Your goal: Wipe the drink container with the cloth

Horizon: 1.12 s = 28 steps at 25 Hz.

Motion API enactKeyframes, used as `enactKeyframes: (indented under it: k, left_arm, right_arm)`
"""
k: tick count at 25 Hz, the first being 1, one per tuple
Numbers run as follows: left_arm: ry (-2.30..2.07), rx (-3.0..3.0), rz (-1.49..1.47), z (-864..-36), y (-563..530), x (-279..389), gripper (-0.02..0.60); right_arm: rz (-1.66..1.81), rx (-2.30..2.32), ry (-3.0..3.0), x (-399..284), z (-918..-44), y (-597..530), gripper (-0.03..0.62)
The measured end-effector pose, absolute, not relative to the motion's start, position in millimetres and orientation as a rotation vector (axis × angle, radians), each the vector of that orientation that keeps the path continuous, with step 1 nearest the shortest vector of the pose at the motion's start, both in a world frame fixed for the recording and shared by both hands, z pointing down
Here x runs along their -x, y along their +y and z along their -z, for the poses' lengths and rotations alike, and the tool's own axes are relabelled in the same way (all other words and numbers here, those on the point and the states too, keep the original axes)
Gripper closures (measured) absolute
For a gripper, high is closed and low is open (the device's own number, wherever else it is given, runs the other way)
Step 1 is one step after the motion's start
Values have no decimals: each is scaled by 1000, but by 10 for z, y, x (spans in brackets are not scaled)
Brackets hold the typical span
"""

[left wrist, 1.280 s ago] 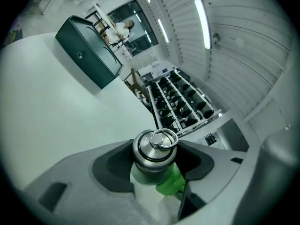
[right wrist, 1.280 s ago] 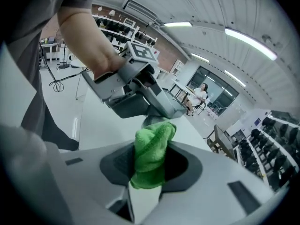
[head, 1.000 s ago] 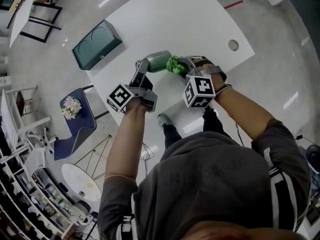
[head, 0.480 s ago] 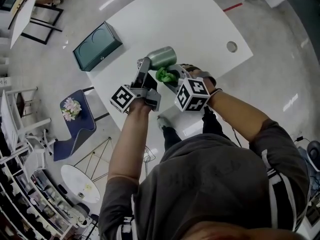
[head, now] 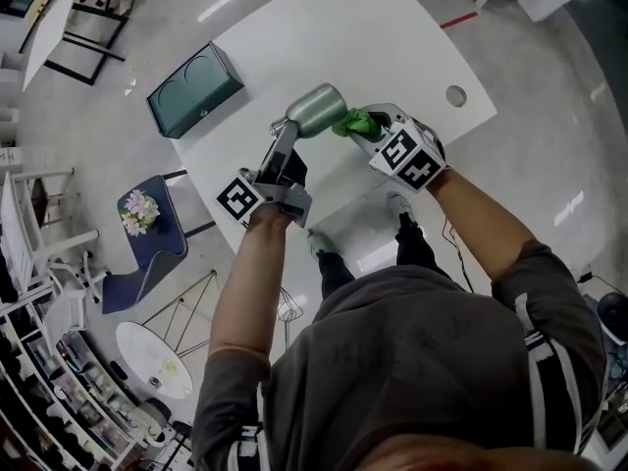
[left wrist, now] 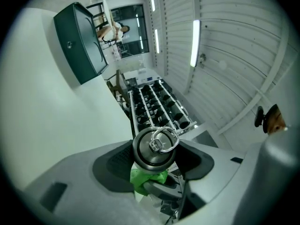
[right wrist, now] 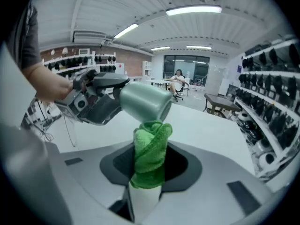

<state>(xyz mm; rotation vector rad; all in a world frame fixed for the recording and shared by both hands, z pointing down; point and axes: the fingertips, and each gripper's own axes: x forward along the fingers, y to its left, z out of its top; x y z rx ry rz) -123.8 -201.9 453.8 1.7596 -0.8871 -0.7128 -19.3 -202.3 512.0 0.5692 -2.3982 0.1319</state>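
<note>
drink container (head: 316,112): satin green metal; cap (left wrist: 154,150) shiny steel. cloth (head: 353,123): fuzzy green terry. table (head: 343,37): smooth white.

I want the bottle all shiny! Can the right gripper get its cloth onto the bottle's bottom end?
Probably yes. The left gripper clamps only the cap end of the bottle, so the bottom end sticks out free. The green cloth held in the right gripper looks to be touching it.

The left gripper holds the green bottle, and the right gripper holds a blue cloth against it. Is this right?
No. The cloth is green, not blue; the right gripper view shows it. Otherwise correct: left gripper holds the bottle, right gripper holds the cloth against it.
</note>
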Motion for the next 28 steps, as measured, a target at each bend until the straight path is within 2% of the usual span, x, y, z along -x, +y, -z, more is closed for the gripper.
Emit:
enactKeyframes:
  k: [4, 9, 13, 18, 23, 28]
  left_arm:
    - [-927, -1863, 630, -4529, -1993, 1357, 330]
    - [-922, -2312, 141, -4520, -1822, 1272, 330]
    - [-795, -2640, -280, -4549, -1583, 952, 330]
    - [-626, -2905, -658, -4591, -1404, 712, 330]
    - [-408, -2974, -918, -4824, -1298, 607, 330]
    - [-309, -2986, -921, -5033, -1200, 710, 330]
  right_arm:
    - [-415, -552, -2536, -6, -4998, -2040, 479]
    - [-767, -454, -2734, 5, -4569, -2086, 479]
    - [-695, -186, -2765, 364, -4335, -1824, 479]
    - [-728, -53, -2645, 504, -4706, -1618, 479]
    - [-672, -68, -2515, 518, -5200, -1528, 477]
    - [-607, -95, -2475, 523, -5354, -1522, 477]
